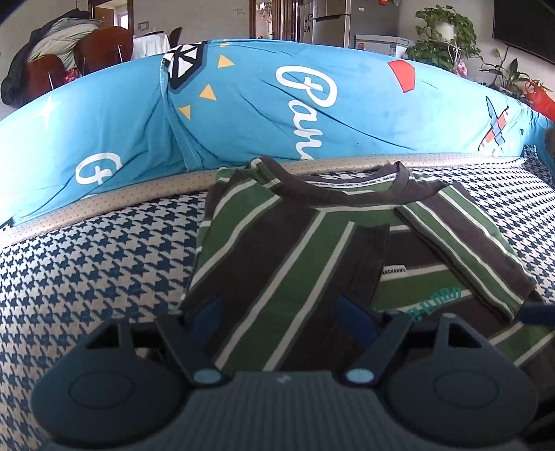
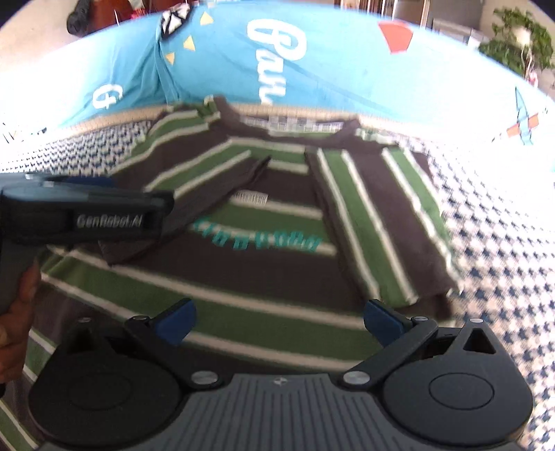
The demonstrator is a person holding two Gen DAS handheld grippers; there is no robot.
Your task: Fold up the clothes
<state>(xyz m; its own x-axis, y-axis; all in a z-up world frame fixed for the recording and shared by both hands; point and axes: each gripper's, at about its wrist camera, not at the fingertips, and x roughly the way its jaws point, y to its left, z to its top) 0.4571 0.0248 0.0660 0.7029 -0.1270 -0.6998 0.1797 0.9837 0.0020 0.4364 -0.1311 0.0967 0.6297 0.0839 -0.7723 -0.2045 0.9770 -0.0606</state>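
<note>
A striped T-shirt [image 1: 295, 249] in green, dark brown and white lies flat on a houndstooth cover, collar at the far side, both sleeves folded in over the chest. It also shows in the right wrist view [image 2: 277, 249], blurred. My left gripper [image 1: 282, 317] is open, low over the shirt's near left part, holding nothing. My right gripper [image 2: 279, 322] is open over the shirt's lower hem area, empty. The left gripper's body [image 2: 86, 215] shows at the left of the right wrist view, with a hand below it.
A blue-and-white houndstooth cover [image 1: 86, 277] spreads around the shirt. A large blue printed cushion [image 1: 277, 104] rises behind the collar. Chairs [image 1: 100, 45], a fridge and potted plants [image 1: 447, 31] stand far back.
</note>
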